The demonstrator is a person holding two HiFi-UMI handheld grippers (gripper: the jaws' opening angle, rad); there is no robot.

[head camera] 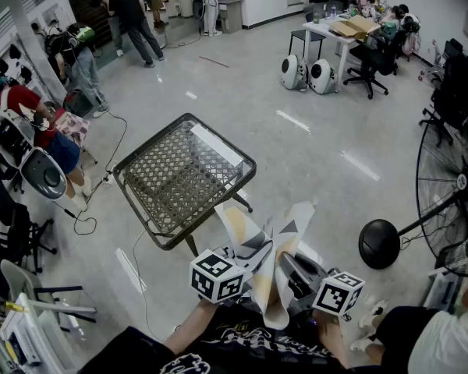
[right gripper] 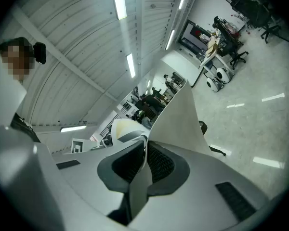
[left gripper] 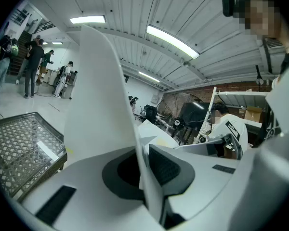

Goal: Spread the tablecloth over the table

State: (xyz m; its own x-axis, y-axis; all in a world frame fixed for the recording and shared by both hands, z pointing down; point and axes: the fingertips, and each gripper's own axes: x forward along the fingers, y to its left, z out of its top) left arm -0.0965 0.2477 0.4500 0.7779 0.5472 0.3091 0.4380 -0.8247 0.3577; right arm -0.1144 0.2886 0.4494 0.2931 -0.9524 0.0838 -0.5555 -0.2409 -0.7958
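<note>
The glossy grey floor (head camera: 242,92) lies open on the far and right sides of the square table with a dark metal frame and woven mesh top (head camera: 165,179). A thin black cable (head camera: 109,162) trails near its left edge. A white strip (head camera: 216,145) lies along the table's far right edge. The black standing fan's round base (head camera: 380,244) sits well apart to the right.

The cream tablecloth with grey and yellow shapes (head camera: 267,265) is bunched and upright off the table's near corner, held off the floor. The left gripper (left gripper: 142,165) is clamped on one fold and the right gripper (right gripper: 145,165) on another. Both grippers are close together. Each gripper's cube bears black-and-white square codes.
</note>
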